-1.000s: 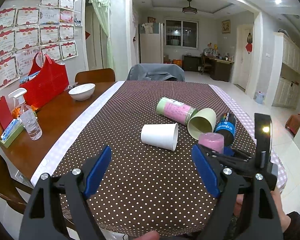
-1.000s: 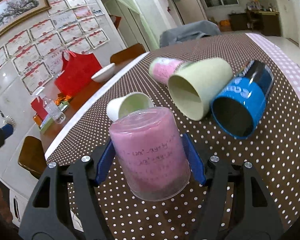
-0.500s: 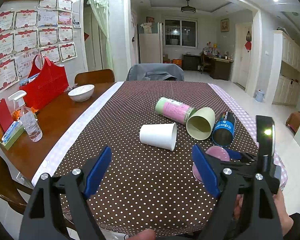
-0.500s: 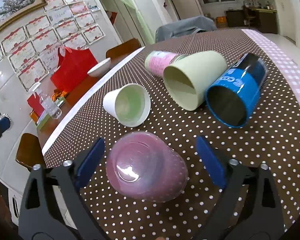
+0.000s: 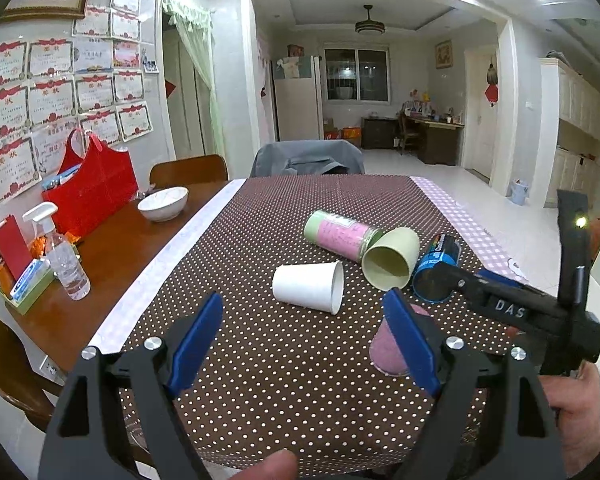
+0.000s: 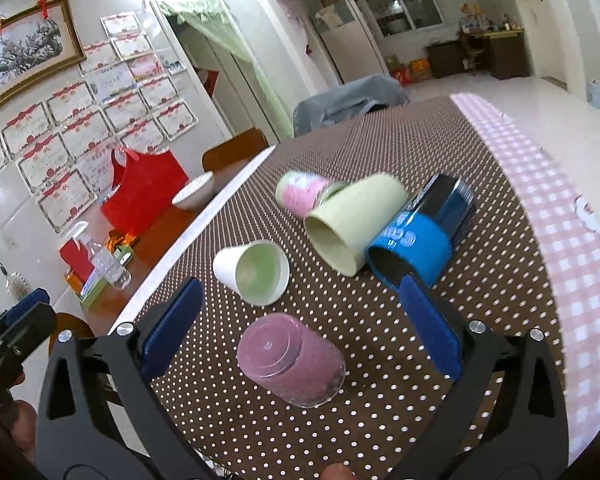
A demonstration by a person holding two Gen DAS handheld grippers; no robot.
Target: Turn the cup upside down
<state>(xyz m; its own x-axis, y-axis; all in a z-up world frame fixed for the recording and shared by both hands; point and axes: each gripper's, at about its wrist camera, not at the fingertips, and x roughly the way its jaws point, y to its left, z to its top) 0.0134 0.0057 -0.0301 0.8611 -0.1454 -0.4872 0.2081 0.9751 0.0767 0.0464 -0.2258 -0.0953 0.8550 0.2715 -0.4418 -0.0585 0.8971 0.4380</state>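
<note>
Right wrist view: right gripper (image 6: 300,320) wide open, empty; pink cup (image 6: 292,360) inverted on bench (image 6: 380,412) between fingers. Lift straight clear, avoid clipping cup. Left gripper (image 5: 304,340) open, idle.

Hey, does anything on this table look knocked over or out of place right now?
Four containers lie on their sides on the dotted cloth: white cup, green cup, blue cup, pink-labelled jar. Only the pink cup stands, upside down.

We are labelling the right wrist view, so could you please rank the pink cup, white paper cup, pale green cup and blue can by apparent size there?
1. pale green cup
2. blue can and pink cup, alike; the pink cup is nearest, so its rank is unsure
3. white paper cup
</note>
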